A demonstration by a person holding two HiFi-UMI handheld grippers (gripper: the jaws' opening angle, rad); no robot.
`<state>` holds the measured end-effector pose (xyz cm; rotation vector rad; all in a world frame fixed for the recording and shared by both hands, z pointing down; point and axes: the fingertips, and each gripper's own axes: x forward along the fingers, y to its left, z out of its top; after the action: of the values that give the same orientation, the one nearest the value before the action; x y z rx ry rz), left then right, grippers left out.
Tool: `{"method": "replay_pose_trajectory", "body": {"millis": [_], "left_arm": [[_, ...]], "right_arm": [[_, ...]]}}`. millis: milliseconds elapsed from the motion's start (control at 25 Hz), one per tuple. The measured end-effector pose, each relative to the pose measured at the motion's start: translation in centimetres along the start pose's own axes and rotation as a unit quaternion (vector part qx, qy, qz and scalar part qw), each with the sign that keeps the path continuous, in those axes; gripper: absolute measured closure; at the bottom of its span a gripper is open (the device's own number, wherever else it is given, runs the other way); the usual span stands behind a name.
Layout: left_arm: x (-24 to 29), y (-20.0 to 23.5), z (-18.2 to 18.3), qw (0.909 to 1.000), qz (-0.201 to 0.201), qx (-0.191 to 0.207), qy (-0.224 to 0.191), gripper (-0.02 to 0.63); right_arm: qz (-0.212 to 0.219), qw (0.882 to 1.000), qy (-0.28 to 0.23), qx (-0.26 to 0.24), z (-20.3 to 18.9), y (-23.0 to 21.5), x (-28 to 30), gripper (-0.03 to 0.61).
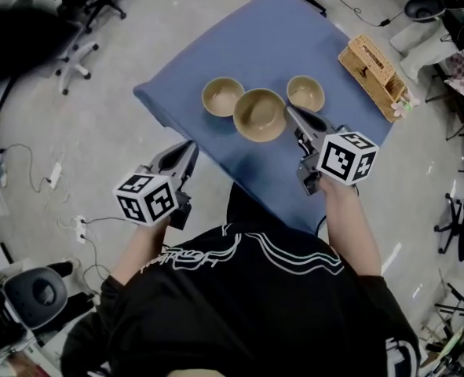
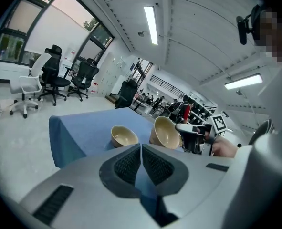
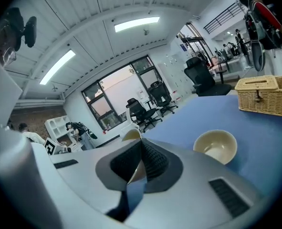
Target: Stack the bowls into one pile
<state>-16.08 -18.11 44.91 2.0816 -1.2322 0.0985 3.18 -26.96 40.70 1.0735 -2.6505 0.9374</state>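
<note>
**Head view: large bowl gripped by its rim, no pile yet formed**

Head view shows three tan bowls in a row on the blue-covered counter [image 1: 310, 30], each standing apart.

1. The left hand-held gripper [image 1: 189, 149] hangs off the counter's near-left edge. Its own view shows the jaws drawn together with only blue cloth behind the slit, so it carries nothing.
2. The left small bowl [image 1: 222, 96] sits upright on the cloth, just beside the large bowl.
3. The large bowl [image 1: 259, 115] is at the centre. The left gripper view shows it tipped, with its hollow turned toward the left side. Whether its base has left the cloth cannot be told.
4. The right small bowl [image 1: 305, 93] sits upright, just beyond the large bowl's right rim.
5. The right hand-held gripper [image 1: 289, 110] is clamped on the large bowl's right rim. Its own view shows the tan edge pinched between the pads.
6. A wicker basket [image 1: 373, 67] stands at the counter's far right, well apart.

Assessment: the step in hand appears to be the pick-up of the large bowl, the first of the stacking moves. The next move calls for a level carry to wherever the pile is to stand and a gentle release. A one-sided rim grip may let the bowl swing. Placed on a smaller bowl, it would likely perch rather than nest.
</note>
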Motion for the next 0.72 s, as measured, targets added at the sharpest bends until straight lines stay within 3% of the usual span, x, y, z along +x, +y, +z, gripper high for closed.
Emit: {"method": "replay_pose_trajectory", "body": {"millis": [440, 720], "left_arm": [[-2.0, 2.8, -0.3, 0.9993, 0.033, -0.018, -0.009, 0.581], [-3.3, 4.9, -0.8, 0.9978, 0.057, -0.03, -0.012, 0.581]], "right_arm": [[0.042, 0.999, 0.008, -0.011, 1.8, 2.1, 6.8, 0.551], [0.033, 0.999, 0.023, 0.012, 0.3, 0.8, 10.8, 0.551]]}}
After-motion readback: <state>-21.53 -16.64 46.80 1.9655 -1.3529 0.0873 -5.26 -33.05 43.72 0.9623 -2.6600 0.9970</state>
